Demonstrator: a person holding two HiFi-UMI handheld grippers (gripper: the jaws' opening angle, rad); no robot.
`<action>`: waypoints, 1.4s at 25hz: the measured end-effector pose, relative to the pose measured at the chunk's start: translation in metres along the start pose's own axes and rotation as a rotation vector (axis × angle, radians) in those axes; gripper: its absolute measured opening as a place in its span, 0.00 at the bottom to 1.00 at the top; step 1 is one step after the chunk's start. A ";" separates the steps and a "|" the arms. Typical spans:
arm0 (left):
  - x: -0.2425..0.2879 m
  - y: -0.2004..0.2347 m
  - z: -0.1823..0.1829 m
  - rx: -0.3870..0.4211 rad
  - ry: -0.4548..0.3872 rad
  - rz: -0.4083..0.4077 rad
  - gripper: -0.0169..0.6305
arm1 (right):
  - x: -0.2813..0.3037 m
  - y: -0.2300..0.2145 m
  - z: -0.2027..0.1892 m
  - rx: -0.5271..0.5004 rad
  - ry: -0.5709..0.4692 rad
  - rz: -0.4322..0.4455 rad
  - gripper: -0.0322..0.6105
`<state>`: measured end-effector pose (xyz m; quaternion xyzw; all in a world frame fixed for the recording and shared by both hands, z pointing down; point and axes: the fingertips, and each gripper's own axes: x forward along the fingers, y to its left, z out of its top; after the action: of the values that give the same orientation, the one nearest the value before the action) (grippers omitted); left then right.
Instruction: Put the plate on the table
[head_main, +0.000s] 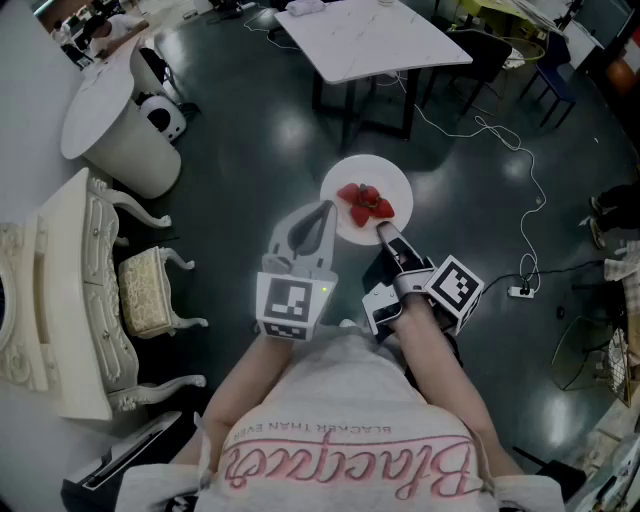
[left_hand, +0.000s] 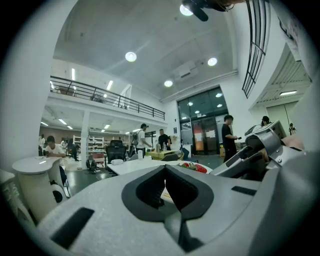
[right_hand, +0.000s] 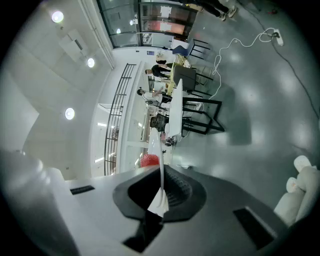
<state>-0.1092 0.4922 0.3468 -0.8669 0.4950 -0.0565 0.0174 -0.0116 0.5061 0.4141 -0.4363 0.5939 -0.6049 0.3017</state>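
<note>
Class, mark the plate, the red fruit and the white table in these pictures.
plate (head_main: 395, 178), head view, bare rim.
red fruit (head_main: 365, 203), head view, middle of the pile.
white table (head_main: 370, 35), head view, tabletop centre.

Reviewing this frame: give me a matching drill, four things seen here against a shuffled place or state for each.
Things:
1. plate
2. strawberries
3. right gripper
4. white table

Place or state:
A. red, lying on the plate
B. stands on the dark floor, beyond the plate
C. shut on the plate's rim
D. round, held in the air above the floor

Pairs: 1-D, 2-A, 3-C, 4-B
</note>
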 end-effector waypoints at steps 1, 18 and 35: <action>0.000 0.000 0.000 0.000 0.000 0.000 0.03 | 0.000 -0.001 0.000 0.005 0.002 0.003 0.07; -0.004 0.001 -0.018 -0.001 -0.013 0.006 0.03 | 0.001 -0.018 0.003 0.007 -0.010 0.002 0.06; 0.136 0.052 -0.008 -0.018 -0.008 -0.040 0.03 | 0.109 -0.009 0.085 0.029 -0.046 0.006 0.06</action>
<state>-0.0864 0.3489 0.3609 -0.8769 0.4781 -0.0491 0.0102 0.0176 0.3724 0.4339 -0.4441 0.5791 -0.6024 0.3234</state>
